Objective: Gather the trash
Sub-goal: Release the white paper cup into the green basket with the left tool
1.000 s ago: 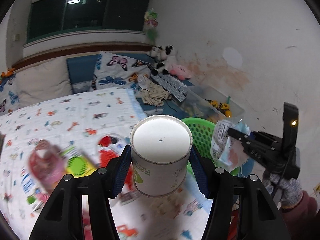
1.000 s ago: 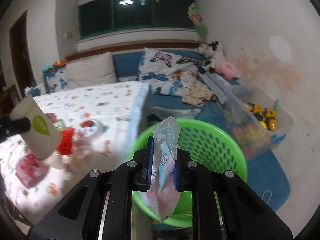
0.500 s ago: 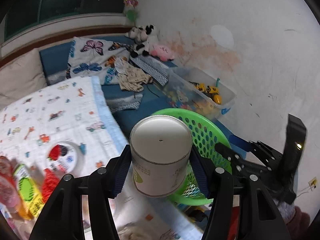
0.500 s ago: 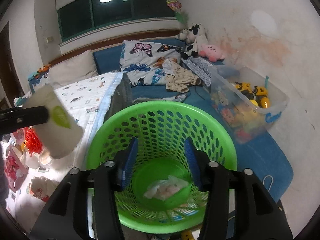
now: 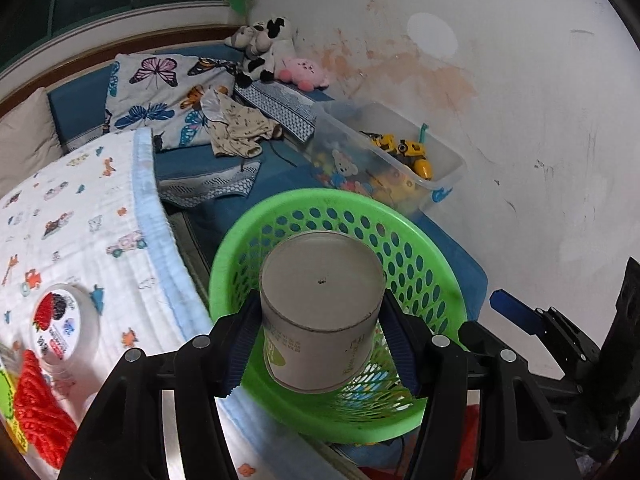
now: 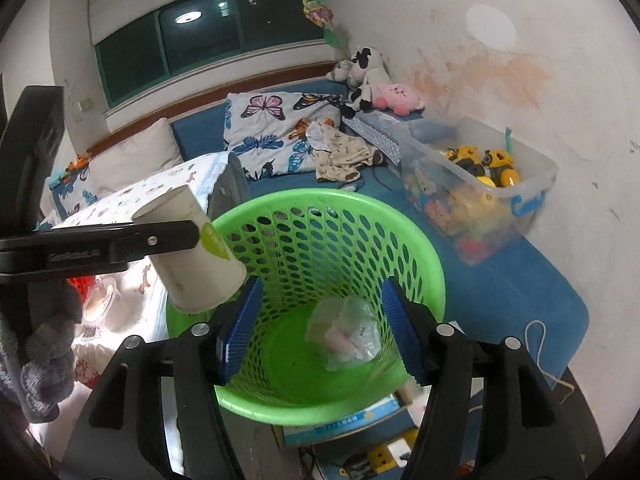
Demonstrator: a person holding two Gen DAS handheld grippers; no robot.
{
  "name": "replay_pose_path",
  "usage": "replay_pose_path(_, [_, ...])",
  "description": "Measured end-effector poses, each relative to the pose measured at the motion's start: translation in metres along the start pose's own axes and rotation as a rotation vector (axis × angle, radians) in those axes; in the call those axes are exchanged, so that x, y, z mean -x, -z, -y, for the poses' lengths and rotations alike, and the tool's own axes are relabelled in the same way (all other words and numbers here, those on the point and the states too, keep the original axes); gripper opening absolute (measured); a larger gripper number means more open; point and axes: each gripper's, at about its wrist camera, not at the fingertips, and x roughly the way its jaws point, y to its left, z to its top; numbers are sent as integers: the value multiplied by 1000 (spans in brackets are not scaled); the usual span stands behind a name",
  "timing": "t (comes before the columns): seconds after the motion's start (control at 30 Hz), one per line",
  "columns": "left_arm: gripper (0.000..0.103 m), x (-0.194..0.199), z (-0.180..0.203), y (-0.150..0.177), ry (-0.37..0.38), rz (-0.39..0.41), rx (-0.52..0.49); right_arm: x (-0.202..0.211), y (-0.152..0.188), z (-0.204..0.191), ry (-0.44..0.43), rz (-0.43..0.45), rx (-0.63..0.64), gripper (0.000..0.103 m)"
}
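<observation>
My left gripper [image 5: 320, 340] is shut on a white paper cup [image 5: 322, 300] with a green leaf mark, held tilted over the near left rim of the green perforated basket [image 5: 420, 256]. The cup [image 6: 192, 256] and left gripper also show in the right wrist view, at the basket's left rim [image 6: 400, 216]. My right gripper [image 6: 320, 328] is open and empty above the basket. A crumpled plastic bag [image 6: 348, 332] lies on the basket's bottom.
A bed with a patterned blanket [image 5: 80, 220] is on the left, bearing a round lidded tub [image 5: 60, 320] and red netting [image 5: 36, 408]. A clear toy bin [image 6: 480, 184] stands by the wall on the right. Pillows and plush toys [image 6: 372, 76] lie behind.
My right gripper opened and the plastic bag dropped into the basket. My left gripper carried the cup from over the bed to the basket's rim.
</observation>
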Motion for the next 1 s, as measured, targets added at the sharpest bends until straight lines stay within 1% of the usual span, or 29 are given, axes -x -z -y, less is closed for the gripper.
replay_pose_path(0.03, [65, -1, 1, 1, 8, -8, 1, 1, 2, 0, 2, -1, 0, 63])
replay_pose_path(0.07, [68, -1, 1, 2, 12, -8, 2, 2, 3, -1, 4, -1, -1, 63])
replay_pose_path(0.13, [68, 3, 3, 5, 13, 4, -8, 4, 4, -2, -1, -2, -3, 63])
replay_pose_path(0.2, [68, 8, 4, 7, 16, -2, -10, 7, 7, -4, -4, 0, -10, 63])
replay_pose_path(0.27, [68, 18, 4, 9, 7, 10, -14, 11, 9, -7, -23, -3, -16, 63])
replay_pose_path(0.43, [68, 59, -2, 17, -53, 60, -25, 20, 15, -23, -61, -6, -3, 66])
replay_pose_path(0.57, [68, 94, -13, 28, -105, 98, -19, 27, 21, -43, -109, -10, 18, 68])
replay_pose_path(0.67, [68, 120, -30, 41, -147, 118, 6, 32, 26, -63, -153, -21, 39, 71])
replay_pose_path(0.8, [68, 151, -54, 58, -193, 141, 53, 31, 34, -91, -217, -48, 63, 71])
replay_pose_path(0.93, [68, 181, -78, 83, -266, 158, 85, 27, 45, -120, -280, -79, 85, 71])
replay_pose_path(1.0, [68, 193, -89, 94, -288, 165, 102, 25, 50, -138, -312, -95, 108, 72])
